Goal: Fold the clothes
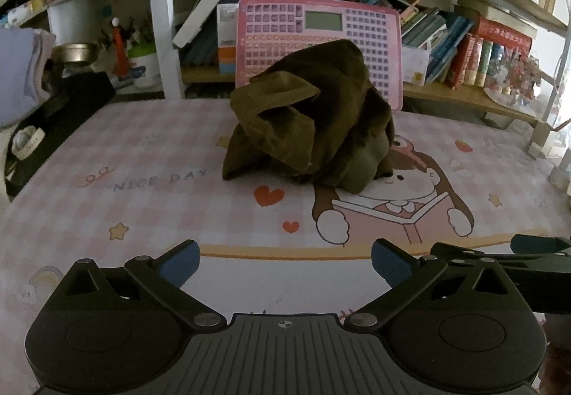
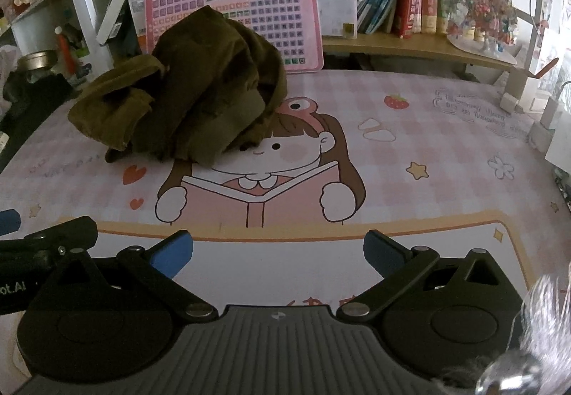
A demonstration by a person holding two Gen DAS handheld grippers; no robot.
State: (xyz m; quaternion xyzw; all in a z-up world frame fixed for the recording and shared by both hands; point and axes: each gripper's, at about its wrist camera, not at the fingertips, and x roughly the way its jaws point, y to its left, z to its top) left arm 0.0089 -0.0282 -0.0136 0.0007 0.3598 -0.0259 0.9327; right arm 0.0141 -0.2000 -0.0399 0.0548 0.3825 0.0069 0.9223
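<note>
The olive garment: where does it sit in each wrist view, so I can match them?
Left wrist: olive garment crumpled in a heap at centre, on the mat, ahead of the open fingers.
Right wrist: heap at upper left, on the mat.
Shared landmark: pink keypad board upright right behind it.

Both wrist views low, facing shelves, sharing crumpled garment (image 1: 310, 116) (image 2: 192, 88)

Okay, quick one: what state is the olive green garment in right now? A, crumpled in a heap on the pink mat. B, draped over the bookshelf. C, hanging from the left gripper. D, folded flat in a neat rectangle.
A: the olive green garment sits bunched in a heap on the pink mat, and both grippers' jaws are open and away from it.
</note>
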